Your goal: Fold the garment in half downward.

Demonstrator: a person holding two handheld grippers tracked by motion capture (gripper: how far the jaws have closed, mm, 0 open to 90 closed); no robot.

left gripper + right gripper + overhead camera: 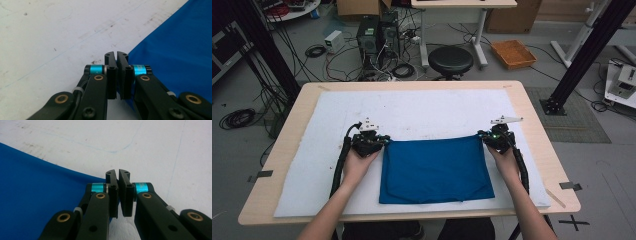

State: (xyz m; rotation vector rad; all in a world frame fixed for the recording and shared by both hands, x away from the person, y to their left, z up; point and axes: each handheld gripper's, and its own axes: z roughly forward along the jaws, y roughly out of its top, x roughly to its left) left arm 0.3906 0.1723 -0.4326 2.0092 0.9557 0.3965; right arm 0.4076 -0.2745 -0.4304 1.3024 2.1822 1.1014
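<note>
A blue cloth (434, 170) lies flat on a white mat (427, 107), folded into a rectangle. My left gripper (384, 141) sits at the cloth's far left corner and my right gripper (484, 136) at its far right corner. In the left gripper view the jaws of the left gripper (116, 53) are pressed together, and the cloth (180, 45) meets them from the right. In the right gripper view the right gripper (118, 171) is closed the same way, and the cloth (37, 187) runs in from the left. Each pinched corner is hidden between the jaws.
The mat covers most of a wooden table (532, 115), and bare white mat stretches beyond the cloth. On the floor behind the table are a black stool (450, 60), computer towers (368, 35) with cables, and an orange tray (513, 53). A black frame post (584, 55) rises at the right.
</note>
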